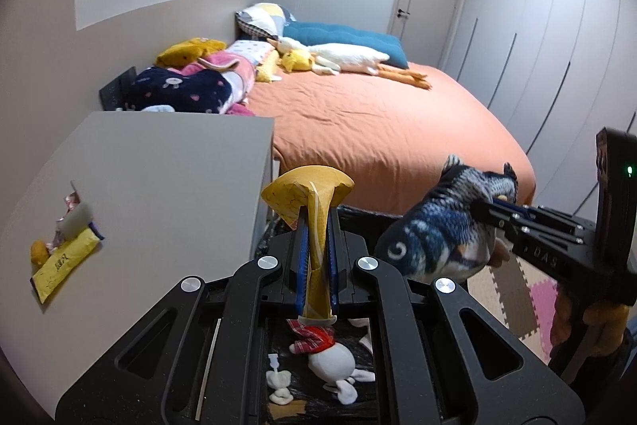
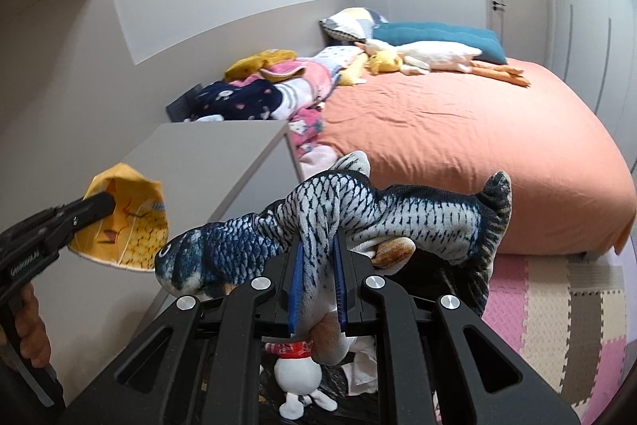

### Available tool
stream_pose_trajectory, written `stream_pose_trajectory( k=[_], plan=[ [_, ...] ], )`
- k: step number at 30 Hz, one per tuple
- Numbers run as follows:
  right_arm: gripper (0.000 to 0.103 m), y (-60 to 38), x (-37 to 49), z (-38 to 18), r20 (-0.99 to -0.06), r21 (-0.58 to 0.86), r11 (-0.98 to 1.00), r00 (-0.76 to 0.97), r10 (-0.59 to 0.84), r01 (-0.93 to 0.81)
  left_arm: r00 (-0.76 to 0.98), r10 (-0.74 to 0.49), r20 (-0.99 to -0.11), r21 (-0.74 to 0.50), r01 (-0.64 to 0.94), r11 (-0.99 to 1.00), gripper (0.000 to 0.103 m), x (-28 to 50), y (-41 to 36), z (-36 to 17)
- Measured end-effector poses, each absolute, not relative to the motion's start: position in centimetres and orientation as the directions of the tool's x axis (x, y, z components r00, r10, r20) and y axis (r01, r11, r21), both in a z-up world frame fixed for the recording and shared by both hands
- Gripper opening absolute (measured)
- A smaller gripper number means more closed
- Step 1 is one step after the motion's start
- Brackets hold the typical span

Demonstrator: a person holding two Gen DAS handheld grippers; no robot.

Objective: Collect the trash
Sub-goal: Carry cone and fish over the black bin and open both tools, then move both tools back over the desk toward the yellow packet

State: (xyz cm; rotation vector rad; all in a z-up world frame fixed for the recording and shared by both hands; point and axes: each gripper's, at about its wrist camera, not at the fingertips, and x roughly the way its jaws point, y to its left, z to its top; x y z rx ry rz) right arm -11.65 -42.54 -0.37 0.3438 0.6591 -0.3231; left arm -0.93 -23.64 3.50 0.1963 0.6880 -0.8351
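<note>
Both grippers carry loads over the black bin bag [image 1: 274, 397] below you. On the left, more wrappers [image 1: 63, 249] lie on the desk [image 1: 159, 194], not yet collected. Your left gripper [image 1: 316, 257] is clamped on a yellow wrapper [image 1: 306, 194], which stands upright between the pads, its long axis running away from the camera and its crumpled top fanned out. That thin foil could slide out if you tilt fast. To the right, your right gripper [image 2: 318, 285] is shut on a plush fish [image 2: 330, 222] at mid-body; the fish lies crosswise, head left, tail right. Both ends droop, so it may swing or snag the bag's edge.
</note>
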Motion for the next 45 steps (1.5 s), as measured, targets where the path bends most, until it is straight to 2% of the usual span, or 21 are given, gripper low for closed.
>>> stream_pose_trajectory(
  k=[4, 6, 7, 8, 9, 10, 11, 12, 14, 27, 45],
  plan=[
    [0.015, -43.3, -11.7, -0.6, -0.645, 0.213, 0.881, 0.738, -0.198, 0.422, 0.450, -0.615, -0.647, -0.093, 0.754, 0.650, 0.007, -1.3, -24.3, 3.1],
    [0.018, -43.4, -12.1, -0.6, -0.642, 0.215, 0.876, 0.739, -0.207, 0.432, 0.424, -0.615, -0.665, -0.097, 0.768, 0.634, 0.008, -1.3, -24.7, 2.8],
    [0.026, -43.6, -12.2, -0.5, -0.638, 0.219, 0.868, 0.739, -0.219, 0.446, 0.399, -0.616, -0.679, -0.105, 0.778, 0.619, 0.008, -1.1, -24.8, 2.5],
    [0.040, -43.7, -12.2, -0.4, -0.628, 0.231, 0.857, 0.743, -0.230, 0.460, 0.369, -0.611, -0.700, -0.114, 0.787, 0.606, 0.010, -0.9, -25.1, 2.1],
    [0.055, -43.7, -12.5, -0.3, -0.621, 0.237, 0.849, 0.746, -0.241, 0.472, 0.354, -0.601, -0.716, -0.117, 0.788, 0.604, 0.025, -0.8, -25.2, 1.8],
    [0.062, -43.8, -12.7, -0.2, -0.611, 0.242, 0.842, 0.750, -0.254, 0.482, 0.344, -0.584, -0.735, -0.115, 0.786, 0.607, 0.045, -0.6, -25.4, 1.4],
    [0.069, -43.9, -12.9, 0.0, -0.598, 0.242, 0.833, 0.752, -0.276, 0.498, 0.352, -0.569, -0.744, -0.106, 0.778, 0.620, 0.091, -0.4, -25.5, 1.2],
    [0.070, -44.0, -13.1, 0.2, -0.590, 0.235, 0.826, 0.751, -0.297, 0.512, 0.375, -0.574, -0.728, -0.100, 0.770, 0.630, 0.097, -0.5, -25.3, 1.2],
    [0.073, -44.2, -13.2, 0.3, -0.587, 0.226, 0.822, 0.747, -0.313, 0.522, 0.418, -0.584, -0.696, -0.078, 0.765, 0.640, 0.097, -0.8, -25.0, 1.3],
    [0.074, -44.4, -12.4, -0.6, -0.616, 0.238, 0.829, 0.739, -0.273, 0.505, 0.469, -0.531, -0.705, -0.009, 0.743, 0.669, 0.097, -0.2, -24.4, 0.4],
    [0.074, -40.8, -8.2, -1.5, -0.646, 0.217, 0.872, 0.734, -0.208, 0.438, 0.501, -0.486, -0.716, -0.015, 0.685, 0.729, 0.097, 2.4, -20.7, -0.5]
  ],
)
